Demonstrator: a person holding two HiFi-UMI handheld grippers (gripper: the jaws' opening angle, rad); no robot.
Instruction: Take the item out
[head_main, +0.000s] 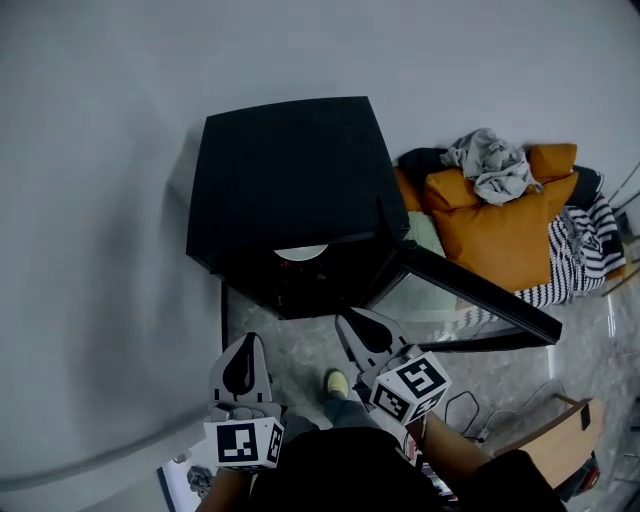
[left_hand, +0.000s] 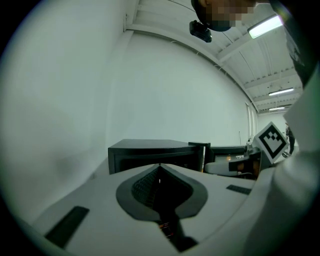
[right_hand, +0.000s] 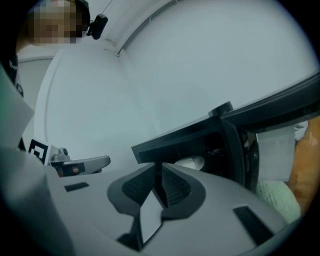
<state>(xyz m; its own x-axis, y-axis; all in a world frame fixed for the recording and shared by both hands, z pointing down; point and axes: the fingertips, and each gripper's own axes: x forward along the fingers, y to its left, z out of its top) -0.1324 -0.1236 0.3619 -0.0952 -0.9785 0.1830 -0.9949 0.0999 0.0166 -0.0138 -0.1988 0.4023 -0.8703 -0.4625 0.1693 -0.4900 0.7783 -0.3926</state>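
Observation:
A black cabinet (head_main: 290, 170) stands on the floor against the wall with its glass door (head_main: 470, 295) swung open to the right. Inside, near the top of the opening, lies a white round item (head_main: 300, 253), which also shows in the right gripper view as a pale item (right_hand: 190, 162). My left gripper (head_main: 248, 340) hangs in front of the opening, jaws together and empty. Beside it my right gripper (head_main: 348, 320) points at the opening, its jaws a narrow slit apart with nothing between them. Both are short of the cabinet (left_hand: 150, 147).
Orange cushions (head_main: 500, 225) with a grey cloth (head_main: 490, 160) and striped fabric (head_main: 580, 250) lie right of the door. Cables (head_main: 465, 410) and a wooden board (head_main: 560, 435) sit at lower right. The person's shoe (head_main: 337, 382) is between the grippers. A white wall runs behind and to the left.

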